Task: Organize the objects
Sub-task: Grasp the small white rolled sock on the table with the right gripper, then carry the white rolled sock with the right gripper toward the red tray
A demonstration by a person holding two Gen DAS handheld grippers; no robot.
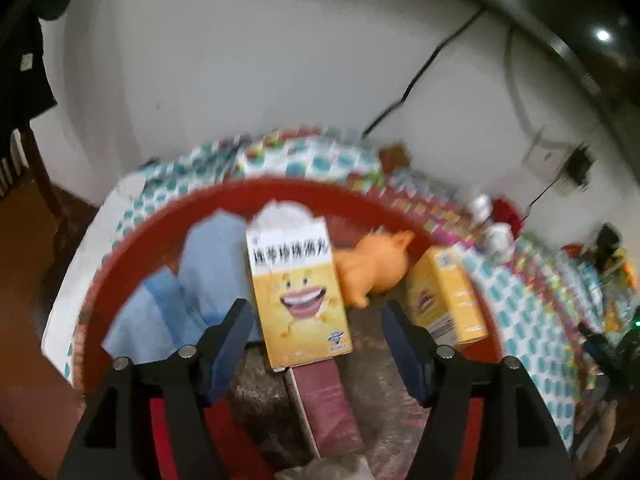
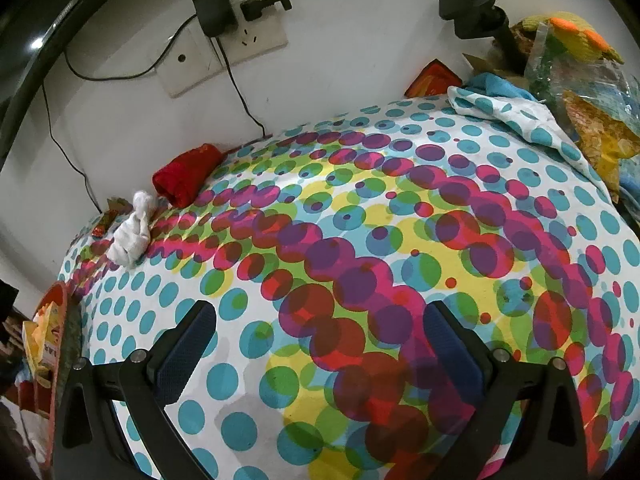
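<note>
A round red basin (image 1: 152, 232) fills the left wrist view. In it lie a blue cloth (image 1: 208, 264), a yellow carton with a smiling face (image 1: 298, 292), an orange toy pig (image 1: 372, 268), a second yellow carton (image 1: 448, 296) and a dark red box (image 1: 328, 404). My left gripper (image 1: 314, 308) hangs open over the basin. The smiling carton's lower end lies between its fingers, and the right pad is clearly apart from it. My right gripper (image 2: 320, 312) stands open and empty above the dotted tablecloth (image 2: 360, 208). A rolled red cloth (image 2: 188, 176) and a knotted white cloth (image 2: 134, 232) lie by the wall.
The basin's rim (image 2: 60, 320) shows at the left edge of the right wrist view. A wall socket with a charger and cables (image 2: 224, 28) sits above the table. A heap of plastic bags and a yellow knitted thing (image 2: 576, 72) crowds the far right, with a black stand (image 2: 476, 8) beside it.
</note>
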